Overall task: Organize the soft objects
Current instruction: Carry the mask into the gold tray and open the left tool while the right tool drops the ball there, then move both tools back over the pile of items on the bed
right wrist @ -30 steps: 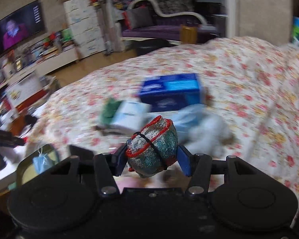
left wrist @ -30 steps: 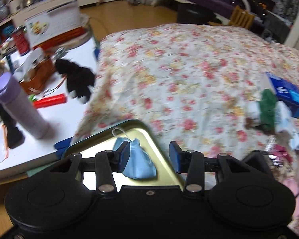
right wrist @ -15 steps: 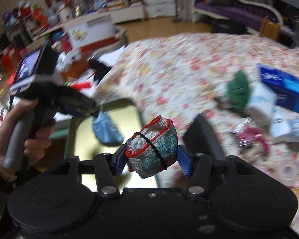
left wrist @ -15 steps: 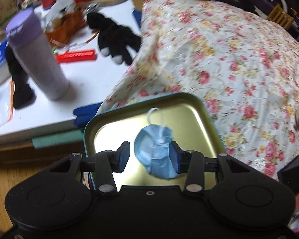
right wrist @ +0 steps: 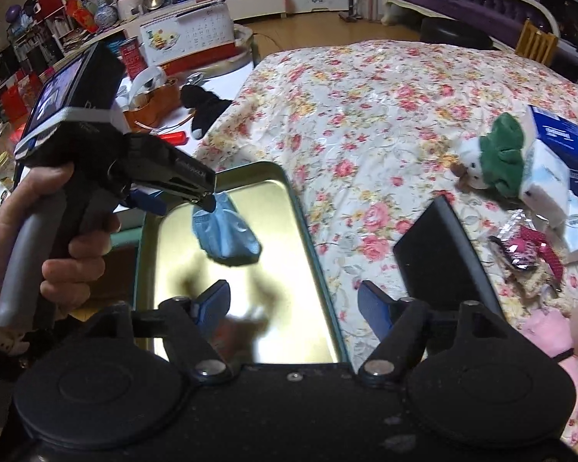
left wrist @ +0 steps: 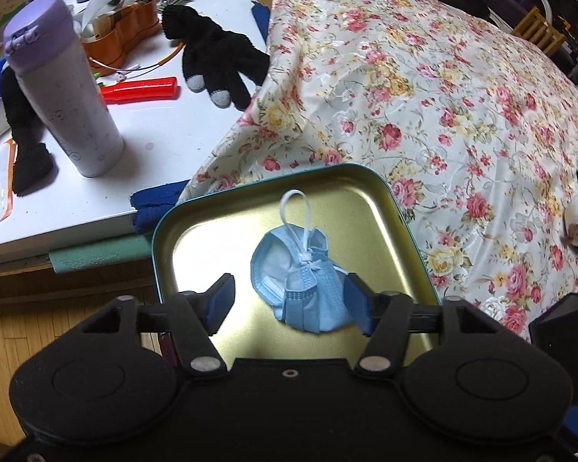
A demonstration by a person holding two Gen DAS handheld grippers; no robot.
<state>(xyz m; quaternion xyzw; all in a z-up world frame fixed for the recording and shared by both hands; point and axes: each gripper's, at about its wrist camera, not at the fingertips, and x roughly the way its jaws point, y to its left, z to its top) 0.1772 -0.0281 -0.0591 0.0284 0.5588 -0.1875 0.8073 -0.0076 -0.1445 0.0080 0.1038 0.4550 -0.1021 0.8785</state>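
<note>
**Mask in the tin, soft pile off to our right**

Going left to right: our left gripper (left wrist: 289,302) hangs spread over the gold tin tray (left wrist: 366,177), the blue face mask (left wrist: 300,285) lying between its fingers, ear loop pointing away. Our right gripper (right wrist: 294,306) is spread too, gripping nothing, above the tray's near end. The green-hatted plush toy (right wrist: 493,154) lies well to its right on the floral bedspread (right wrist: 366,96), so the right gripper is nearer.

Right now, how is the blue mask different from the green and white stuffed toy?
The blue mask lies in the gold tin tray; the green and white stuffed toy lies on the flowered bedspread. The mask is thin, crumpled and one color; the toy is plump and two-colored. Both are soft, and no gripper holds them.
</note>
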